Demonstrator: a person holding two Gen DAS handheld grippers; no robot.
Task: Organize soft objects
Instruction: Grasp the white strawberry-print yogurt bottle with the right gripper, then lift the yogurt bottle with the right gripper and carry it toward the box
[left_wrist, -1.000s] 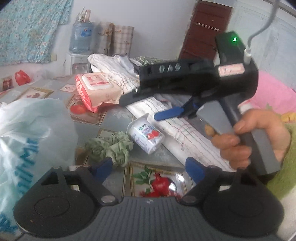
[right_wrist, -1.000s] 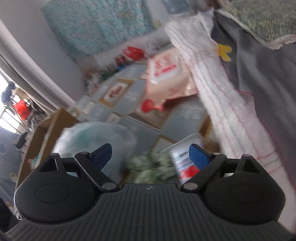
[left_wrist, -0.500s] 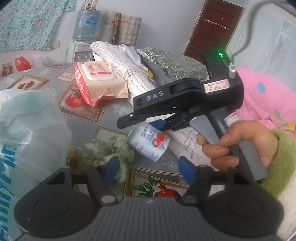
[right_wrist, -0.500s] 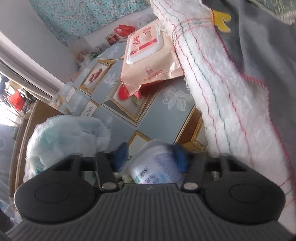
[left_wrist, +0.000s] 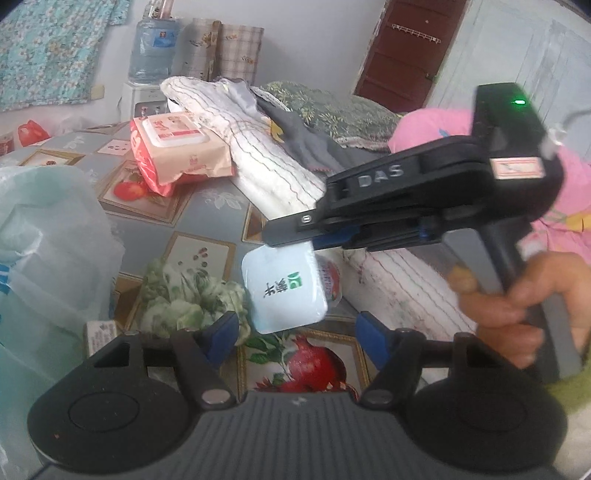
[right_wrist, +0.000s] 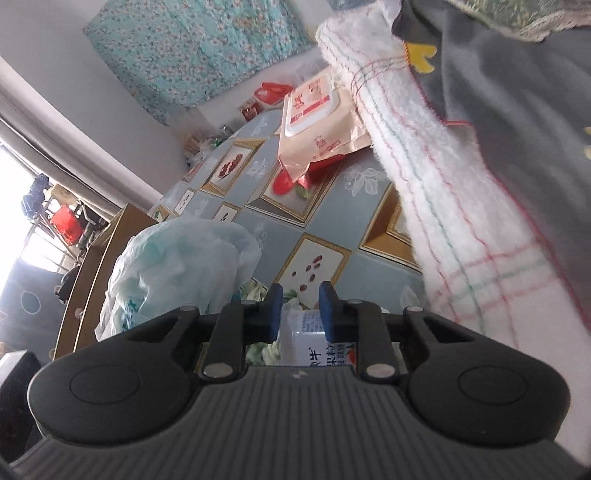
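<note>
The right tool (right_wrist: 300, 308), seen from the left wrist view as a black pistol-grip device in the person's hand (left_wrist: 517, 302), is clenched on a small white plastic yoghurt pot with a strawberry label (left_wrist: 286, 291), its blue fingertips (right_wrist: 274, 308) pinching the pot's upper edge so that the flat white lid faces the left camera and the pot hangs clear of the desk (left_wrist: 207, 206), a surface covered in a blue-grey cloth printed with framed fruit pictures. Held by the rim like this, the thin wall looks likely to flex, so the grip seems chosen for lifting rather than squeezing. The left tool (left_wrist: 295, 334) is released, its blue tips spread wide just below the pot, probably waiting to take it or to go for the next item. Just left of the pot lies a crumpled green-and-white fabric scrunchie (left_wrist: 188, 299), resting on the desk and untouched. Further left of the pot stands a translucent pale blue plastic bag (left_wrist: 48, 251), open-mouthed in the right wrist view, which may be the collecting place. Behind the pot, well apart, a pink and red soft pack of wet wipes (left_wrist: 177, 147) leans against a rolled white towel with thin coloured stripes (left_wrist: 258, 166), which lies beside a grey cloth (left_wrist: 306, 144).
</note>
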